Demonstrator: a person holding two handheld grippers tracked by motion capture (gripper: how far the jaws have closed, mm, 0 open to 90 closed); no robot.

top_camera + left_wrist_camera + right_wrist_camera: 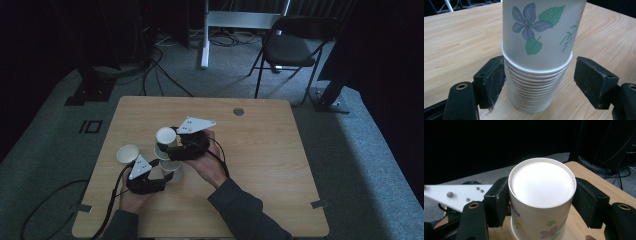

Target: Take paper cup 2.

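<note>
A stack of upturned white paper cups (536, 92) stands on the wooden table (260, 150); in the high view this stack (172, 169) is near the table's middle. My left gripper (539, 82) straddles it, open: the left pad (492, 80) rests against the rims and the right pad (591, 80) stands a little off. A flowered paper cup (539, 32) sits bottom-up just above the stack. My right gripper (541, 195) is shut on this cup (541, 185), with a pad on each side of its wall. From above, the right gripper (170, 141) reaches in from the right.
Another upturned cup (127, 153) stands alone to the left of the stack. A round cable hole (238, 111) is at the table's far edge. Beyond the table are a black folding chair (292, 47), a white frame leg (204, 35) and floor cables (160, 65).
</note>
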